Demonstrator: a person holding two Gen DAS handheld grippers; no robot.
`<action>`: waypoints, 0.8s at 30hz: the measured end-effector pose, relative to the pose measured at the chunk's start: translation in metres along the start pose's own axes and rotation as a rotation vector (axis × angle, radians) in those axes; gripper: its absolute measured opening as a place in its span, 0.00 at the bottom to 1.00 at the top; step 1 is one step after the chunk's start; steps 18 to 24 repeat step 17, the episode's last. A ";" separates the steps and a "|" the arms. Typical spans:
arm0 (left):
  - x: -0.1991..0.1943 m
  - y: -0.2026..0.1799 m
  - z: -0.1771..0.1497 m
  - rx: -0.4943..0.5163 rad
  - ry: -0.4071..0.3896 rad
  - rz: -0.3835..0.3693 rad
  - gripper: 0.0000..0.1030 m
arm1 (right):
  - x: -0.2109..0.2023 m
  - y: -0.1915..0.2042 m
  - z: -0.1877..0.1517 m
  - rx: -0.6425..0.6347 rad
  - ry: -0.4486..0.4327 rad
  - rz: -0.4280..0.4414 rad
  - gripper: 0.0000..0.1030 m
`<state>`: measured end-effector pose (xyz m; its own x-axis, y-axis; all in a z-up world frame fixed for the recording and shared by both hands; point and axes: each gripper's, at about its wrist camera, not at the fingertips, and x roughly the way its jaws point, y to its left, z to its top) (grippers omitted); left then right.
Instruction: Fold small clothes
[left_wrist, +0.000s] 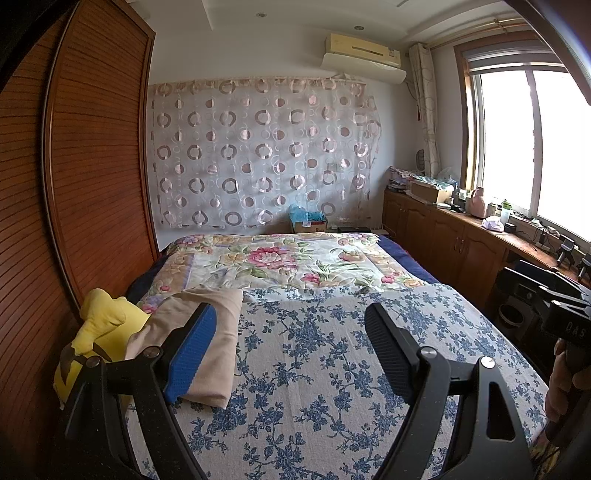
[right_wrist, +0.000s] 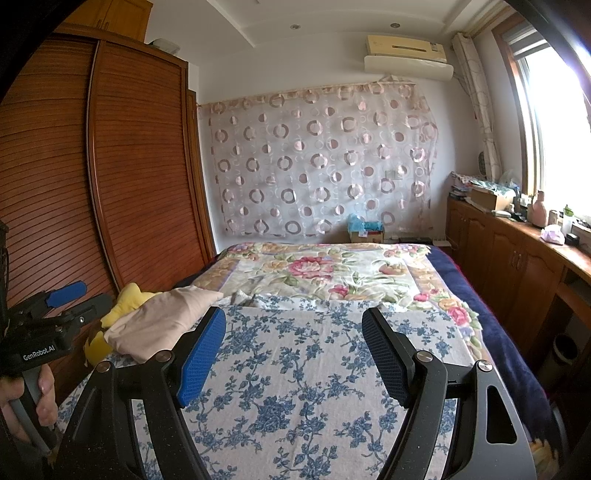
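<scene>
A folded beige garment (left_wrist: 207, 332) lies on the left side of the bed, on the blue-flowered cover (left_wrist: 314, 369). It also shows in the right wrist view (right_wrist: 162, 314). A yellow garment (left_wrist: 103, 325) lies just left of it, at the bed's edge, and shows in the right wrist view (right_wrist: 125, 299) too. My left gripper (left_wrist: 290, 314) is open and empty, held above the cover, its left finger over the beige garment. My right gripper (right_wrist: 293, 317) is open and empty above the middle of the cover. The left gripper's body shows in the right wrist view (right_wrist: 51, 314).
A wooden slatted wardrobe (left_wrist: 85, 166) runs along the bed's left side. A rose-patterned quilt (left_wrist: 277, 258) covers the far half of the bed. Wooden cabinets (left_wrist: 454, 240) with clutter stand under the window on the right. A box (left_wrist: 308, 221) sits beyond the bed.
</scene>
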<state>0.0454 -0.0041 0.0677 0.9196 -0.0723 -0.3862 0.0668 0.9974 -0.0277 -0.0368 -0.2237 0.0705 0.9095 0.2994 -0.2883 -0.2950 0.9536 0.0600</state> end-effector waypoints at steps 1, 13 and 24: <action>0.000 0.000 0.000 0.000 0.000 0.000 0.81 | 0.000 0.000 0.000 0.000 0.000 0.001 0.76; 0.000 0.000 -0.001 -0.001 -0.001 0.000 0.81 | 0.000 0.000 0.000 0.000 0.000 0.001 0.76; 0.000 0.000 -0.001 0.000 -0.001 0.000 0.81 | 0.000 0.000 0.000 0.000 0.000 0.001 0.76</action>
